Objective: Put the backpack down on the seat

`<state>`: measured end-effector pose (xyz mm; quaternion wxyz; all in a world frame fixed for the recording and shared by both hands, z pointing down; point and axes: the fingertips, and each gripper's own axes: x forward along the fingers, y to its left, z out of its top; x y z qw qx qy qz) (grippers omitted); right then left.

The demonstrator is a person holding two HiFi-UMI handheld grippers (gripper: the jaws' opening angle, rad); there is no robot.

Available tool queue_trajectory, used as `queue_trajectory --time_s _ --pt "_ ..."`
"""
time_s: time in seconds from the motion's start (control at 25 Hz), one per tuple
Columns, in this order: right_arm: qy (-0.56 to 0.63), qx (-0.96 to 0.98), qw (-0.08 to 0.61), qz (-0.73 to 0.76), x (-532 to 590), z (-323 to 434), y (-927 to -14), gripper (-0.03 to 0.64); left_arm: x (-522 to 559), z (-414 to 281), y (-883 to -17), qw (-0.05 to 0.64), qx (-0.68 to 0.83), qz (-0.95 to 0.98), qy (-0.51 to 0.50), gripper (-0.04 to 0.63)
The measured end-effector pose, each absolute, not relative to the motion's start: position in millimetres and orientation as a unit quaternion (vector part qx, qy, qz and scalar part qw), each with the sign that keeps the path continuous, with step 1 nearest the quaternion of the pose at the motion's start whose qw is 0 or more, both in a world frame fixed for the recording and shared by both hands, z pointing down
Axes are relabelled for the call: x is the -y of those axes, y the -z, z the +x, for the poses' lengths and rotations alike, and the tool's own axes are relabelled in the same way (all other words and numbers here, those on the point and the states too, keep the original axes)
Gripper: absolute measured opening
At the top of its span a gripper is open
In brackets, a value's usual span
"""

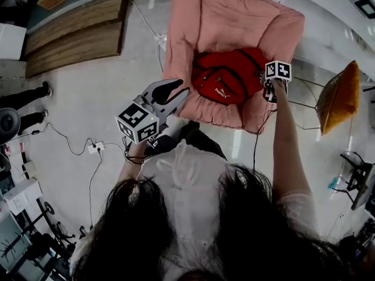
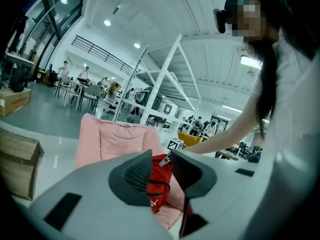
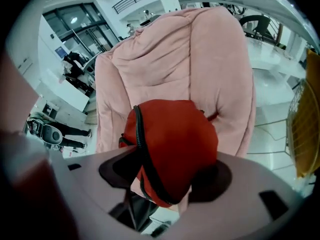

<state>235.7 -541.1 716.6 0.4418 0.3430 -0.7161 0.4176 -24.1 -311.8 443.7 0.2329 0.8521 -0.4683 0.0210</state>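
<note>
Backpack [image 1: 225, 78] lies on the pink seat [image 1: 234, 16], upper middle; right tool [image 3: 166, 176] stands wide by it, left tool [image 2: 161, 160] narrow, empty.

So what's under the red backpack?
The pink seat is under the red backpack, which lies on it. The part of the seat right beneath the backpack is covered, so anything there can't be seen.
</note>
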Motion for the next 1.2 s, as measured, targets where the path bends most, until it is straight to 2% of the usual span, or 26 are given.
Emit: queue_trajectory --time_s 0.48,0.64,1.2 --pt "-0.416 0.674 0.43 0.433 464 306 -694 0.27 284 -19 -428 0.212 0.422 0.881 -0.012 0.124" --pt "-0.419 0.663 0.394 0.478 444 331 -674 0.27 271 -24 -422 0.207 0.41 0.889 -0.004 0.124" --pt "-0.417 0.73 0.244 0.484 401 268 -596 0.268 225 -38 -414 0.195 0.373 0.907 0.011 0.124"
